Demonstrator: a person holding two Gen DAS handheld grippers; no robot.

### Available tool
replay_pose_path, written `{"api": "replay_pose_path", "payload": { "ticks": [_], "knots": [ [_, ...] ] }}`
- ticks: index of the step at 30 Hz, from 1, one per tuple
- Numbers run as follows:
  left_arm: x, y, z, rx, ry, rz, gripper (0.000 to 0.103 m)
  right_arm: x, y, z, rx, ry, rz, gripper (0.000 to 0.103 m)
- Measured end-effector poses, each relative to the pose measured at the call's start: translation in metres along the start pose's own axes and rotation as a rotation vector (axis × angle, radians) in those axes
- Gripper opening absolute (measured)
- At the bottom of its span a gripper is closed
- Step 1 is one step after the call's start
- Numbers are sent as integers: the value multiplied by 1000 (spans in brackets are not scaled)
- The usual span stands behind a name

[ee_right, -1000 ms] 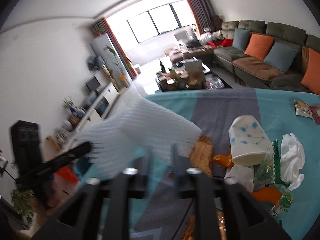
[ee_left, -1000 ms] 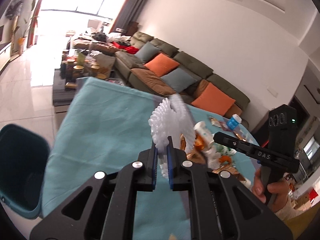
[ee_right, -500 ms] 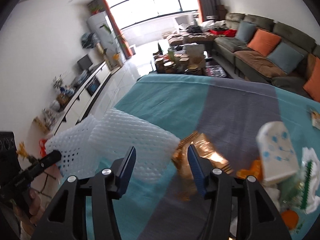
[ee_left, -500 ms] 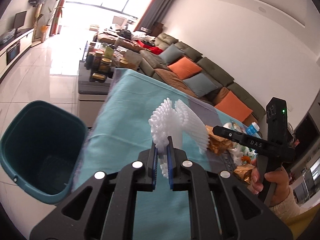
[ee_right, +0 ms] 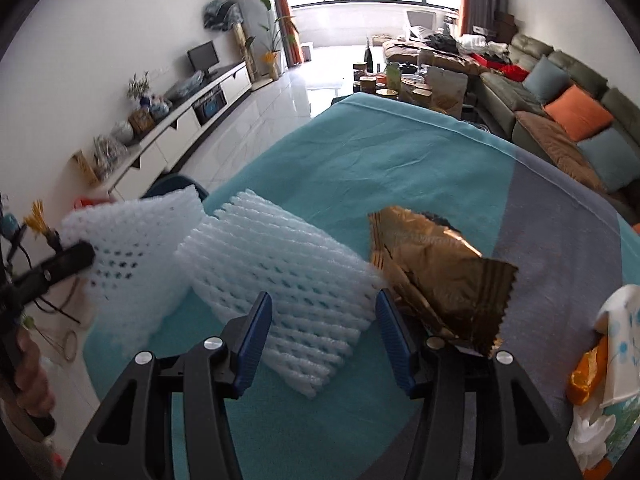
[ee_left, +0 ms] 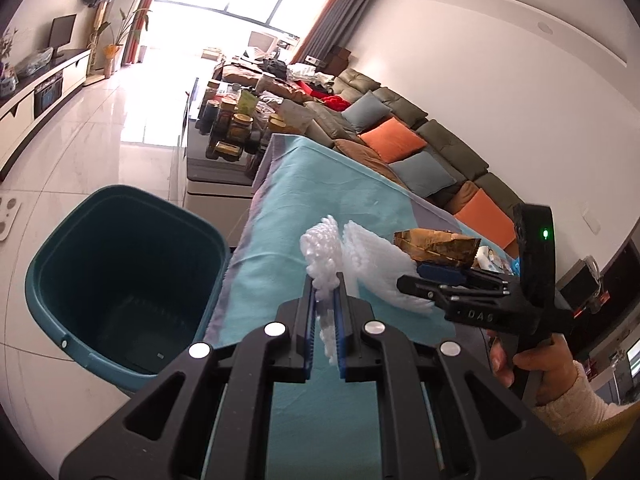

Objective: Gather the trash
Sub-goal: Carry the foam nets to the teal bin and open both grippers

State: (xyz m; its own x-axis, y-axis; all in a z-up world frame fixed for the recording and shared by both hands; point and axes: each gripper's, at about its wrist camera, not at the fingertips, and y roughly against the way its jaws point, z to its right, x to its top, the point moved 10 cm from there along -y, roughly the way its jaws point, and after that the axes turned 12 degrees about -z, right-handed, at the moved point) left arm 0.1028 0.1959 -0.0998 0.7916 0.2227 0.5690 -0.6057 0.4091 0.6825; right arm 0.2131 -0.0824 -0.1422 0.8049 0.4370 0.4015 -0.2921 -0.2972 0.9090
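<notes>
- From the left wrist view, the left gripper (ee_left: 325, 280) is pinched narrow on a white foam net (ee_left: 352, 258), which sticks up out of the blue pads and fans off to the right above the teal tablecloth (ee_left: 320, 200).
- A dark teal bin (ee_left: 120, 280) stands on the floor just beside the table's edge, down to the left, open at the top.
- The right gripper (ee_left: 432, 276) reaches in from the right in the same view, a gold foil wrapper (ee_left: 436, 242) showing at its tip; how its jaws stand cannot be told from here.
- From the right wrist view, the right gripper (ee_right: 324, 328) stands wide, nothing clamped between its pads.
- The foam net (ee_right: 272, 280) hangs across in front of them, its left end held by the left gripper's black tip (ee_right: 74, 258).
- The gold foil wrapper (ee_right: 436, 276) sits against the outside of the right finger (ee_right: 394, 338); whether it rests on the cloth or clings to the finger, I cannot tell.
- More litter, a dotted paper cup (ee_right: 624, 340) among it, lies at the far right edge.
</notes>
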Motion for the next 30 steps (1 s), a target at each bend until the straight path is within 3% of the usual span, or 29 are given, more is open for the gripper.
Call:
{"api": "replay_pose_path", "payload": {
  "ticks": [5, 8, 11, 17, 30],
  "knots": [
    [0, 12, -7, 6, 21, 23, 9, -4, 0, -10, -1, 47, 1, 25],
    [-1, 20, -18, 7, 49, 39, 9, -4, 5, -9, 52, 18, -1, 19],
    [-1, 28, -32, 31, 80, 59, 9, -4, 19, -18, 135, 0, 30, 19],
    [3, 52, -67, 91, 145, 112, 9, 16, 38, -58, 205, 46, 77, 19],
    [9, 66, -139, 279, 210, 130, 9, 66, 0, -147, 272, 164, 20, 21]
  ]
}}
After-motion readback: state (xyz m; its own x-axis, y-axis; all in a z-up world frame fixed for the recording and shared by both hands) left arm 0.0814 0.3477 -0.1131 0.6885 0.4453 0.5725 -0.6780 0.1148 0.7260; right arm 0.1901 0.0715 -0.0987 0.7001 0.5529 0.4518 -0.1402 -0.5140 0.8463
